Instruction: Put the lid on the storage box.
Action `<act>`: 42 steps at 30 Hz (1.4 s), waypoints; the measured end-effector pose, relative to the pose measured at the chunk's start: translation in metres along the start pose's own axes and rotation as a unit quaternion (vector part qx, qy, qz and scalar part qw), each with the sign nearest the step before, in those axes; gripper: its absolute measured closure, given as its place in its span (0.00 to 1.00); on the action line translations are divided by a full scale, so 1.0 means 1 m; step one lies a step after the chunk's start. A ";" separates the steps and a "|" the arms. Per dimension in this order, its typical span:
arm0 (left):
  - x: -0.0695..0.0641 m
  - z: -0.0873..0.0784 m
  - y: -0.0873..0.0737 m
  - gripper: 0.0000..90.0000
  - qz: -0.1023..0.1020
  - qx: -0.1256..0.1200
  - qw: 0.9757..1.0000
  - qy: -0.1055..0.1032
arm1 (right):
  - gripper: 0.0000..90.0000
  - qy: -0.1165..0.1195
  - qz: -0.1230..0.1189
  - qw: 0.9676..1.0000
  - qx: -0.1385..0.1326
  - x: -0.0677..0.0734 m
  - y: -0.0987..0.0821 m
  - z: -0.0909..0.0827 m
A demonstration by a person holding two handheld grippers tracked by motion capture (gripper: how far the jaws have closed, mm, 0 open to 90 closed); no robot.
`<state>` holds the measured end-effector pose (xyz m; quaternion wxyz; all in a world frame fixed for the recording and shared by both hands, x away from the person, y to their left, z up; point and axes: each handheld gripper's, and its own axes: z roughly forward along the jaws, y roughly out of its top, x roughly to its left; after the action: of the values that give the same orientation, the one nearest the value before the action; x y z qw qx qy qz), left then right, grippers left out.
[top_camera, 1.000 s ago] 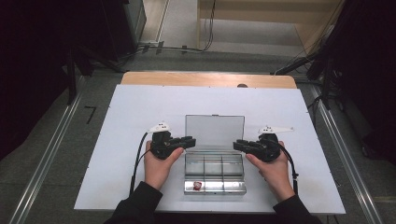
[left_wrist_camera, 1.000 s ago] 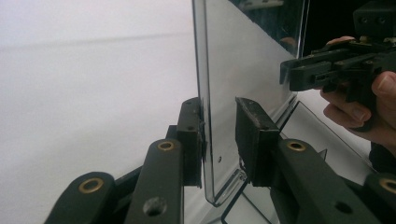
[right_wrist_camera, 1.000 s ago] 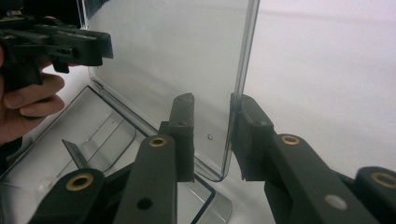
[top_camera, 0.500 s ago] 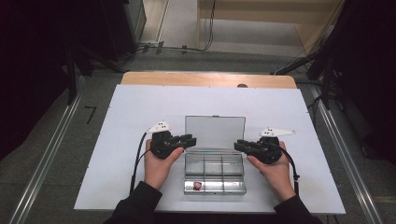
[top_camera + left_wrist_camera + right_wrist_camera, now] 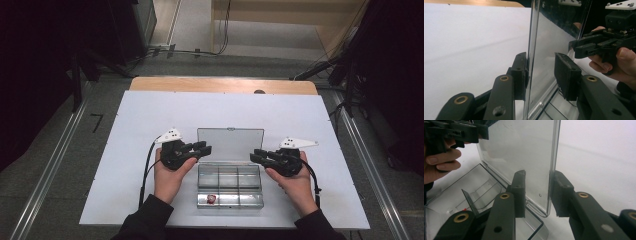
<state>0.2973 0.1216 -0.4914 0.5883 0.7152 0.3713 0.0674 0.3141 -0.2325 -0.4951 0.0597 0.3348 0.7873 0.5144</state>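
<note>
A white table (image 5: 125, 150) is seen mid-frame; at lower centre stands a clear compartment box (image 5: 229, 186), its lid (image 5: 230, 144) raised. The left gripper (image 5: 204, 148) and right gripper (image 5: 256, 155) straddle the lid's edges, jaws just opened, pads slack. Lid-opening is judged complete; withdrawal is called for next. A small red item (image 5: 212, 198) lies in a lower-left compartment.

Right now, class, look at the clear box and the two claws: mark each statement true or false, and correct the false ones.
1. The lid of the clear box stands open. True.
2. The left claw straddles the lid's edge with a gap on one side. True.
3. A small red thing lies in a far compartment. False: it lies in the near row, at the left.
4. The right claw rests flat on the white table. False: it is held at the lid's other edge.
</note>
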 end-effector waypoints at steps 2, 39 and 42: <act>-0.001 -0.001 0.000 0.70 0.001 -0.001 1.000 0.000 | 0.70 0.001 -0.003 1.000 -0.001 0.001 0.001 -0.001; -0.012 -0.016 -0.006 0.57 0.024 -0.002 0.999 -0.024 | 0.64 -0.001 -0.047 0.998 -0.040 0.033 0.022 -0.026; -0.012 -0.020 -0.008 0.53 0.020 -0.005 1.000 -0.018 | 0.64 0.000 -0.047 0.998 -0.041 0.033 0.021 -0.026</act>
<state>0.2747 0.1311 -0.4881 0.5967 0.7208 0.3460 0.0684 0.2868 -0.2283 -0.4569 0.0969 0.2950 0.7805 0.5427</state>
